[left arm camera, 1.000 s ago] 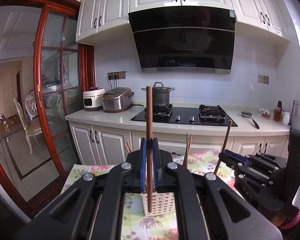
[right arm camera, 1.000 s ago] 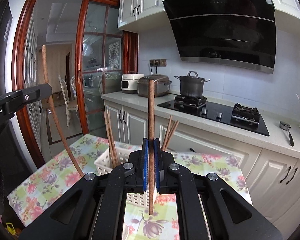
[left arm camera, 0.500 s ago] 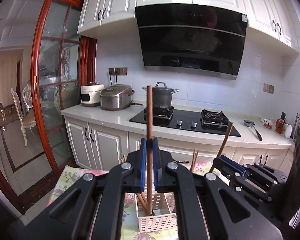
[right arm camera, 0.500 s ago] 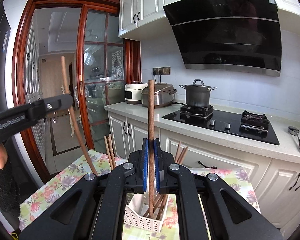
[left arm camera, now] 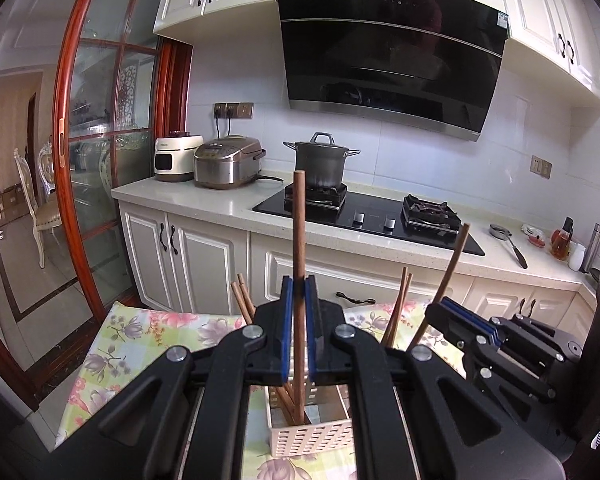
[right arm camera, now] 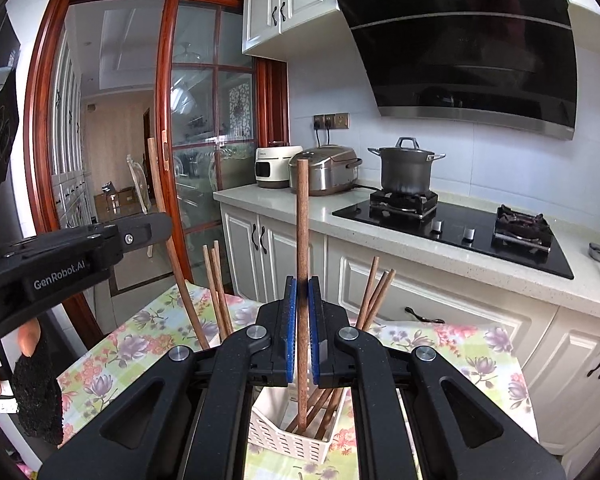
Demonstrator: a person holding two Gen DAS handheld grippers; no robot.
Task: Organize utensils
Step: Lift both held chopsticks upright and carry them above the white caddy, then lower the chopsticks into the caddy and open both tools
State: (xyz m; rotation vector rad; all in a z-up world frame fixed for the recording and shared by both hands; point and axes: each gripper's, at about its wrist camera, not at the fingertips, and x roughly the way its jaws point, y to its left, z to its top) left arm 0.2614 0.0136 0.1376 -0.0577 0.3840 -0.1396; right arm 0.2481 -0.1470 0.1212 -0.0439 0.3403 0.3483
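Note:
My left gripper point(left arm camera: 299, 292) is shut on an upright brown chopstick point(left arm camera: 299, 232); its lower tip shows inside the mouth of the white slotted basket point(left arm camera: 308, 438). My right gripper point(right arm camera: 302, 292) is shut on a second chopstick point(right arm camera: 302, 224), whose tip also shows in the basket point(right arm camera: 288, 438). Several more chopsticks point(right arm camera: 374, 292) lean in the basket's compartments. Each view shows the other gripper at its side: the right gripper point(left arm camera: 456, 316) with its slanted stick, and the left gripper point(right arm camera: 140, 232) with its stick.
The basket stands on a table with a floral cloth point(right arm camera: 112, 344). Behind it runs a white counter point(left arm camera: 220, 200) with cabinets, a hob, a pot point(left arm camera: 322, 162) and two cookers. A red-framed glass door point(left arm camera: 84, 160) is at the left. A gloved hand point(right arm camera: 32, 380) shows low left.
Both grippers have moved closer to the basket and to each other. The basket now sits lower and larger in both views, with both chopstick tips over its mouth. Both grips are unchanged.

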